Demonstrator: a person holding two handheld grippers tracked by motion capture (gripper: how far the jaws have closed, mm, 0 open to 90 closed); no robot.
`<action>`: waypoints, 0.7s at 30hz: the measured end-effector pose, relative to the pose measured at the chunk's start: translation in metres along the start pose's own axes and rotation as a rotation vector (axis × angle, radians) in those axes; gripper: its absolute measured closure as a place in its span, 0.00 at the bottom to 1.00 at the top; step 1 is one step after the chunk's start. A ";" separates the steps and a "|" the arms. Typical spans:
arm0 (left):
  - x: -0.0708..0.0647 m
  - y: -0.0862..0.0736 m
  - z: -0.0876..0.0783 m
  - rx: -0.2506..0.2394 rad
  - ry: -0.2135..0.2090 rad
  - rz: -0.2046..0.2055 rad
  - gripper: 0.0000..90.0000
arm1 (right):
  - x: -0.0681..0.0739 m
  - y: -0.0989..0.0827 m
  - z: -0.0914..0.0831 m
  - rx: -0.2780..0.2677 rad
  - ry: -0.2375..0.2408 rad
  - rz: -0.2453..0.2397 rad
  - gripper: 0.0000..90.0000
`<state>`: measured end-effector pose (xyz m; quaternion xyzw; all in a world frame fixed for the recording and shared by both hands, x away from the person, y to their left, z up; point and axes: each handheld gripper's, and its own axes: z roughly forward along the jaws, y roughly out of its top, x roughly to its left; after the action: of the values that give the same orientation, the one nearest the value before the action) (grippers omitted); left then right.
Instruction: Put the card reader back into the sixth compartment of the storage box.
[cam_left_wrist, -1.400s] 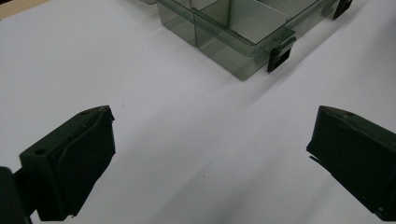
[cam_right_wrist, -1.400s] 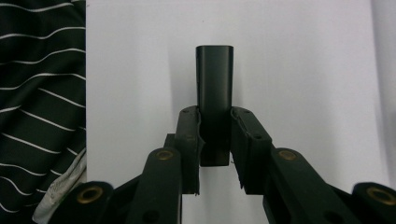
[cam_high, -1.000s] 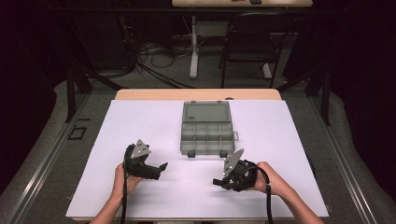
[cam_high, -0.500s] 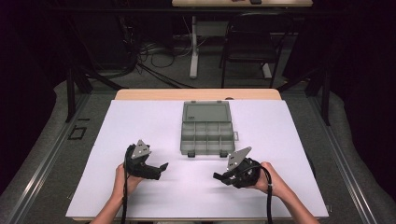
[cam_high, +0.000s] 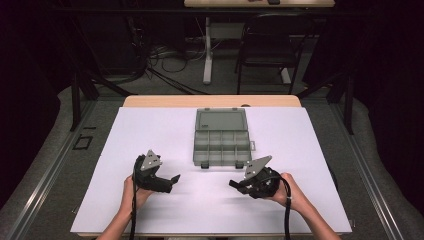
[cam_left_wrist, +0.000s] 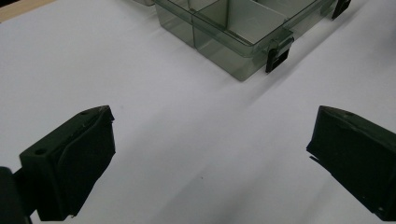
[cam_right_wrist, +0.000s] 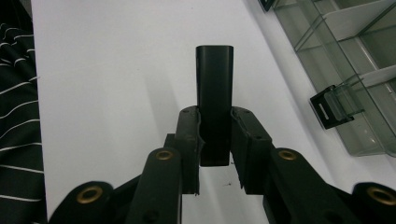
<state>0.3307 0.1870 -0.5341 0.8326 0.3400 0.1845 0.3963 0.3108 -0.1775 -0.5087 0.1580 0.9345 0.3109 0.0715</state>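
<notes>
a black bar (cam_right_wrist: 214, 100) is clamped between the jaws of the right gripper (cam_high: 240, 184), its long axis running straight out along them, level over the white table (cam_high: 150, 125). the open compartment box (cam_high: 221, 142) lies beyond and beside its tip, nearer this hand. the left gripper (cam_high: 170, 181) is held wide, with nothing between its jaws.

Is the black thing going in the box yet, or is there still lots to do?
Not yet. Done: the organizer box lies open on the table, and its compartments look empty. In hand: the right gripper is shut on a black block, held beside the box. The left gripper is open and holds nothing. Probably left: moving the block over and dropping it into a compartment.
</notes>
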 end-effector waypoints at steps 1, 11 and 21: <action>0.000 0.000 0.000 0.000 0.000 0.000 0.00 | 0.000 0.000 0.000 -0.004 -0.005 -0.001 0.82; -0.001 0.000 -0.001 -0.003 0.002 0.003 0.00 | -0.003 0.005 -0.003 -0.040 -0.052 0.021 0.82; -0.001 0.000 -0.001 -0.006 0.003 0.005 0.00 | -0.006 0.010 -0.006 -0.065 -0.094 0.042 0.82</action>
<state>0.3298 0.1867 -0.5335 0.8319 0.3380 0.1880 0.3979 0.3178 -0.1755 -0.4982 0.1897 0.9159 0.3350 0.1139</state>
